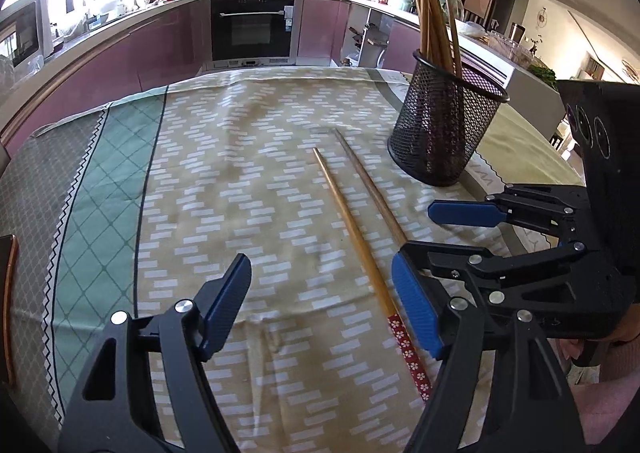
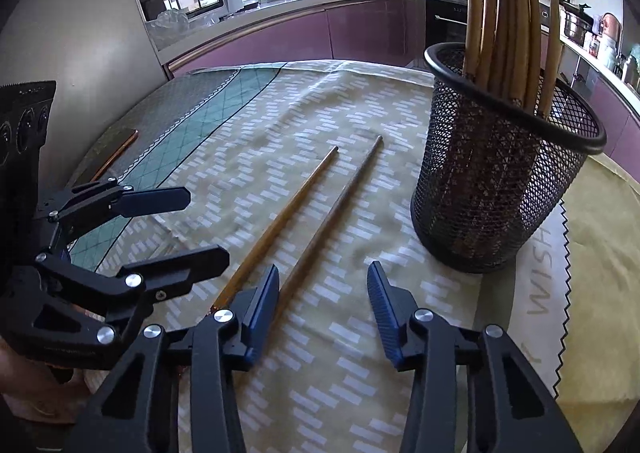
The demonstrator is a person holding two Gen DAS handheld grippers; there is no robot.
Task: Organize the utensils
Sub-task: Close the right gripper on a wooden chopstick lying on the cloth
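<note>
Two wooden chopsticks lie side by side on the patterned tablecloth. The lighter chopstick (image 1: pixel 352 233) (image 2: pixel 280 217) has a red flowered handle end. The darker chopstick (image 1: pixel 372 189) (image 2: pixel 336 209) lies to its right. A black mesh holder (image 1: pixel 444 125) (image 2: pixel 500 173) with several wooden chopsticks stands at the right. My left gripper (image 1: pixel 324 309) (image 2: pixel 192 229) is open and empty, with the lighter chopstick's handle end just inside its right finger. My right gripper (image 2: pixel 324 309) (image 1: pixel 436 237) is open and empty, over the darker chopstick's near end.
The tablecloth (image 1: pixel 224 181) covers the table; a yellow-green mat (image 2: pixel 592 261) lies under the holder's right side. A phone (image 2: pixel 116 149) lies at the table's left edge. Purple kitchen cabinets and an oven (image 1: pixel 252 29) stand beyond the far edge.
</note>
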